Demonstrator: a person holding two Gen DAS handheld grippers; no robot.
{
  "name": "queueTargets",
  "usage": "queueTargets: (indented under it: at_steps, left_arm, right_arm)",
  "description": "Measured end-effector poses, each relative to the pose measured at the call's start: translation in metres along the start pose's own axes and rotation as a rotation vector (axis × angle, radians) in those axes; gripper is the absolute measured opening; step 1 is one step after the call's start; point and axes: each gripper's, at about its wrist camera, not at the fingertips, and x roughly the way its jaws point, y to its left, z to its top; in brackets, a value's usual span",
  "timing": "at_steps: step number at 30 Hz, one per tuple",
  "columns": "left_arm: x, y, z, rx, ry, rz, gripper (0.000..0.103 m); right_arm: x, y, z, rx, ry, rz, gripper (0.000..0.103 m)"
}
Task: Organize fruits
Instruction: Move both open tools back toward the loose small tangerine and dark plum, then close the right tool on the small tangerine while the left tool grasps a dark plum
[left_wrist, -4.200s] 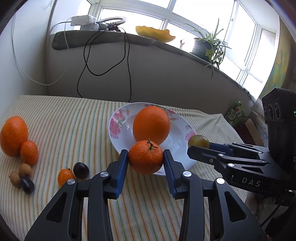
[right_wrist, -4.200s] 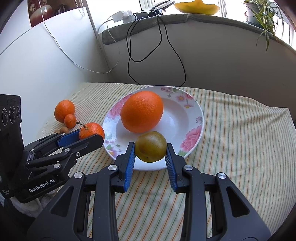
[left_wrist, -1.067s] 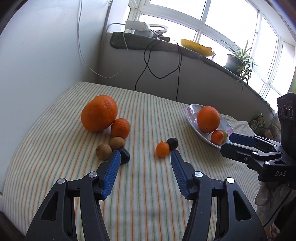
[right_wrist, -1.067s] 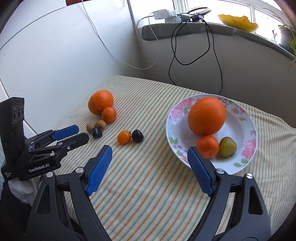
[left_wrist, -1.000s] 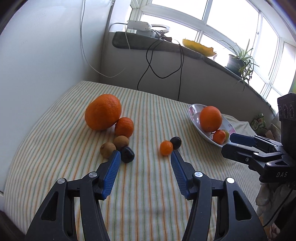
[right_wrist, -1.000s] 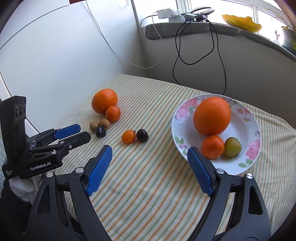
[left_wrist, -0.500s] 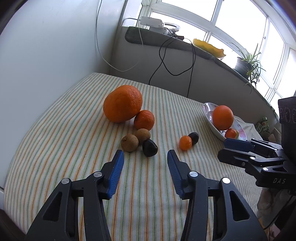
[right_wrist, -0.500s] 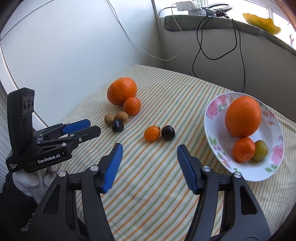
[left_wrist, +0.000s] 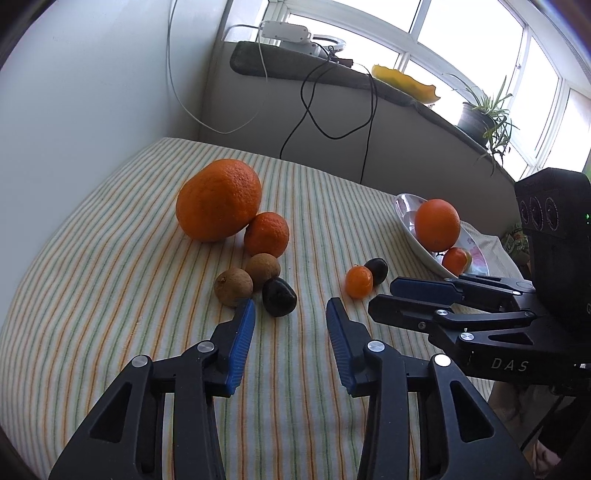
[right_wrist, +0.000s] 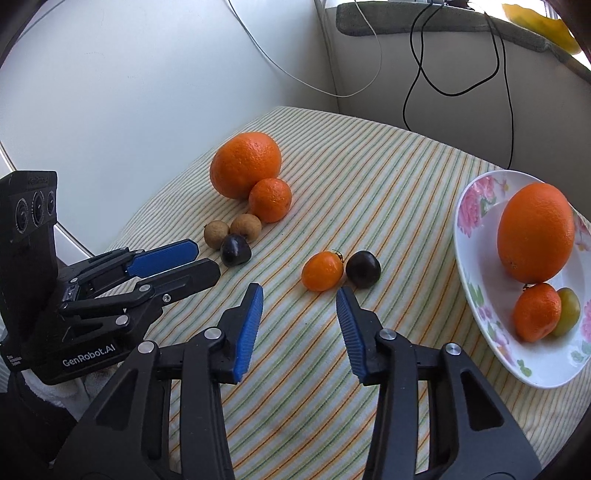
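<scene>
Striped cloth (right_wrist: 388, 177) looks matt and woven; the floral plate (right_wrist: 476, 291) glossy, glazed; the large orange (left_wrist: 218, 199) dimpled; the dark plum (right_wrist: 363, 268) smooth.

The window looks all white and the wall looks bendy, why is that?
Left wrist view: bright daylight washes the window out to white, and the fisheye lens bows the sill and the cloth stripes. Right wrist view: the same lens curves the wall, and the corners go dark; the fruit stays sharp.
</scene>
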Motion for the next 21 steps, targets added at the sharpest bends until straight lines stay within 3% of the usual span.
queueTargets:
  at_steps: [21]
  left_arm:
    - [0.025,0.002,0.003,0.008,0.046,0.009,0.036]
  right_arm:
    - [0.032,-0.008,0.016,0.013,0.037,-0.021,0.041]
